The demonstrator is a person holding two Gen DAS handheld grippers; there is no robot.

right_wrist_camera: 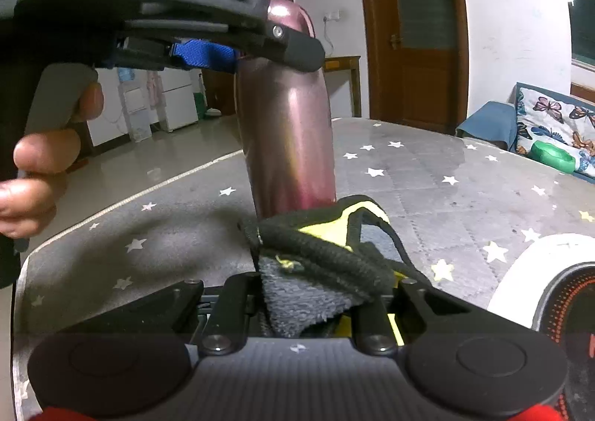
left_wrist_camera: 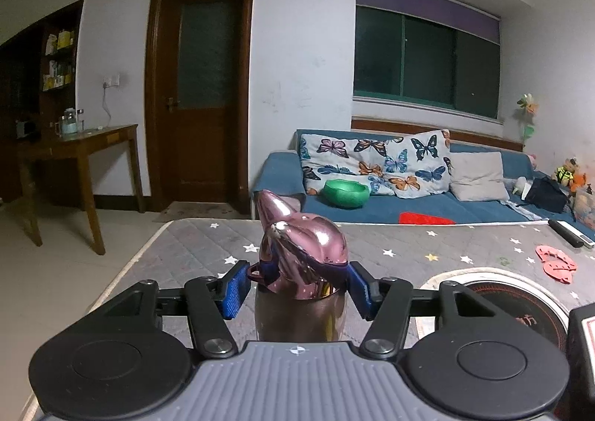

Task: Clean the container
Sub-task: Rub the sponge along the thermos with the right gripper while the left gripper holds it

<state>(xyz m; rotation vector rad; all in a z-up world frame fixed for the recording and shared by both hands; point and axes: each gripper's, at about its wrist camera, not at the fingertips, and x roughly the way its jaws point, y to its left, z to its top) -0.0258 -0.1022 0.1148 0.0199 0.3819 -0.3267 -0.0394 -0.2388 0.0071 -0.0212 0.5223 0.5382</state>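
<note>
So in the left wrist view, the left claw (left_wrist_camera: 297,287) has its blue pads (left_wrist_camera: 235,289) on either side of a shiny pink metal bottle (left_wrist_camera: 303,272), right up at the neck just under the lid; the right pad looks to be touching it, the left one has a sliver of gap, so it's cradling the neck more than crushing it. The bottle stands upright on a desk covered with a grey star-print cloth (left_wrist_camera: 208,242). Off to the right there's a round white appliance with a dark top (left_wrist_camera: 520,294), and behind the desk a blue sofa (left_wrist_camera: 409,205) with butterfly pillows and a green bowl (left_wrist_camera: 346,193). In the right wrist view, the right claw (right_wrist_camera: 323,294) is pinching a bunched-up dark grey cloth with black and yellow trim (right_wrist_camera: 316,272), pushed right up against the bottom of the bottle (right_wrist_camera: 290,131). The left claw (right_wrist_camera: 208,53) shows from the side up top, wrapped around the bottle's upper part, with the person's left hand (right_wrist_camera: 41,164) on its handle.
</note>
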